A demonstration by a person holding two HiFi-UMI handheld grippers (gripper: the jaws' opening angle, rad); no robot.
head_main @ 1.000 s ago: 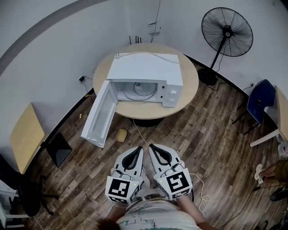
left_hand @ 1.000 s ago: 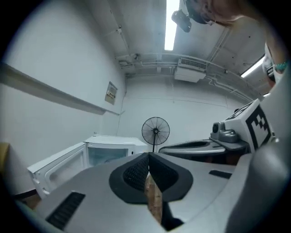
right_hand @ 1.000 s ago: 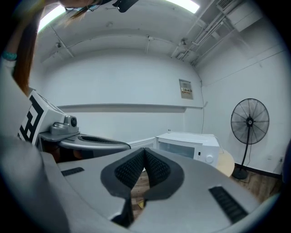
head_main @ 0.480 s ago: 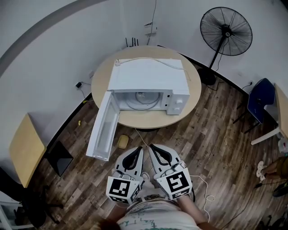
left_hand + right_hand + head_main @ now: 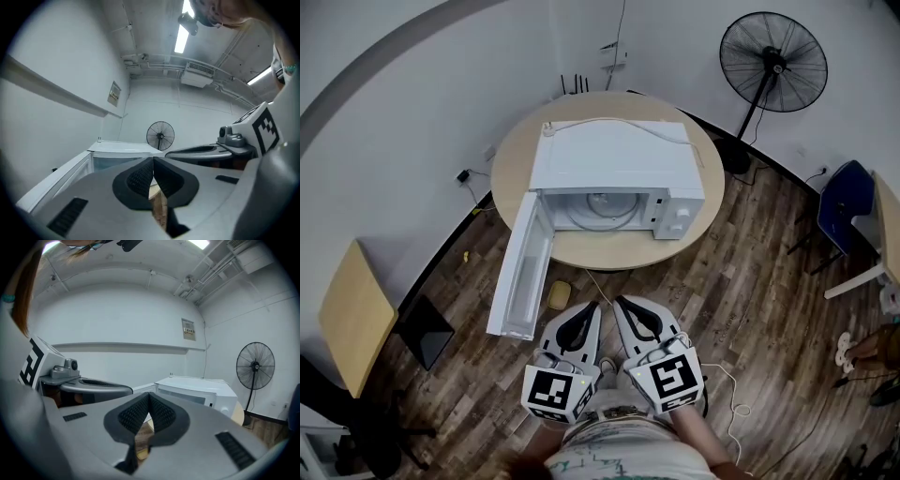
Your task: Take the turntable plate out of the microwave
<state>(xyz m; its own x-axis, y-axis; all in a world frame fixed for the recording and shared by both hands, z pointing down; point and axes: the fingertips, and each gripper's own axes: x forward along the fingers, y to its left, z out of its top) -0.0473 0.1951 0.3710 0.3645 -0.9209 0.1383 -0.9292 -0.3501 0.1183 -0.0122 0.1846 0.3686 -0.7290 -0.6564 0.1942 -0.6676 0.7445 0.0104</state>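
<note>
Inside the microwave (image 5: pixel 614 155), the turntable plate (image 5: pixel 598 208) lies flat in the open cavity; the door (image 5: pixel 520 272) hangs wide at the microwave's left as I face it, and a round table (image 5: pixel 623 251) carries the microwave. Well short of the microwave, over the wooden floor (image 5: pixel 750 281) in front of it, the left gripper (image 5: pixel 593 307) and right gripper (image 5: pixel 619 302) sit side by side pointing toward it, each with jaws pressed together on nothing. Behind the microwave, to its right, stands a standing fan (image 5: pixel 773 66).
</note>
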